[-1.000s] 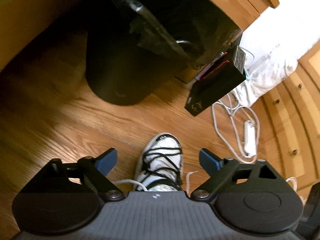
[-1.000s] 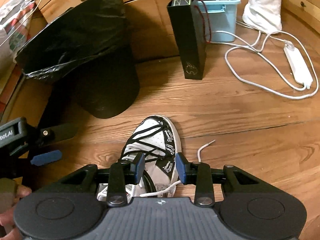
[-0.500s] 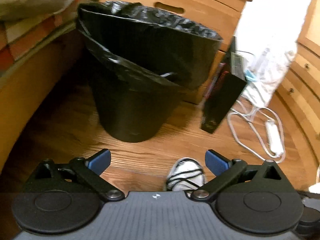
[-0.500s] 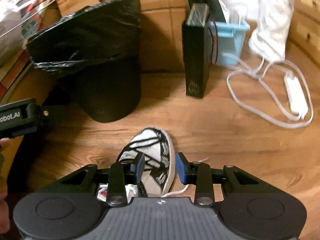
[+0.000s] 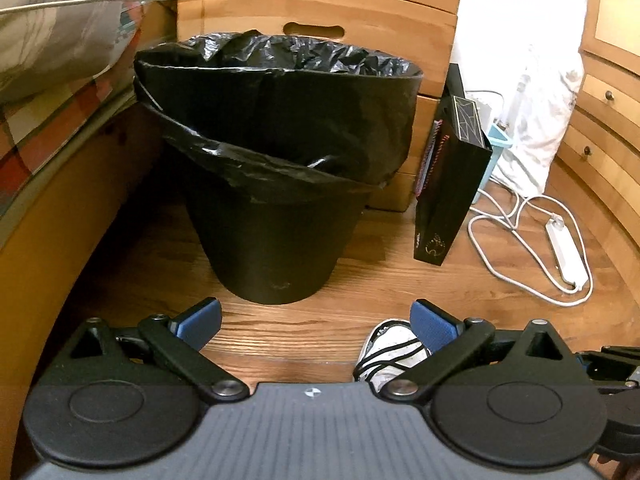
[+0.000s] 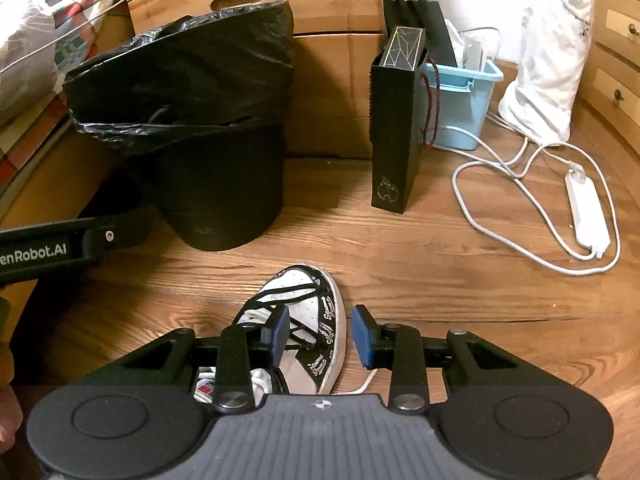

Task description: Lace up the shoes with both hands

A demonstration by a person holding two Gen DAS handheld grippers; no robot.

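A white sneaker [image 6: 304,320] with black laces and black printed trim lies on the wood floor, toe pointing away from me. My right gripper [image 6: 320,334] hovers over its laced front, jaws partly open; the pads [image 6: 362,338] press on nothing, and floor shows between the shoe's edge and the right pad. A white lace end [image 6: 365,384] trails on the floor under it. My left gripper [image 5: 316,320] stands wide open over bare floor with nothing between its fingers. In that view only the sneaker's toe [image 5: 394,354] shows, behind the right finger.
A black bin lined with a black bag [image 6: 212,152] stands just beyond the shoe. Right of it are a black gift bag [image 6: 400,136], a blue tub [image 6: 464,104], a white power strip with looped cable [image 6: 588,216] and a white sack [image 6: 548,60]. The wooden drawers [image 5: 312,4] stand behind.
The left gripper has lifted and rolled level, so the shoe slid from between its fingers to the lower right. Its jaws widened slightly. The right gripper tilted a little and stays over the shoe.
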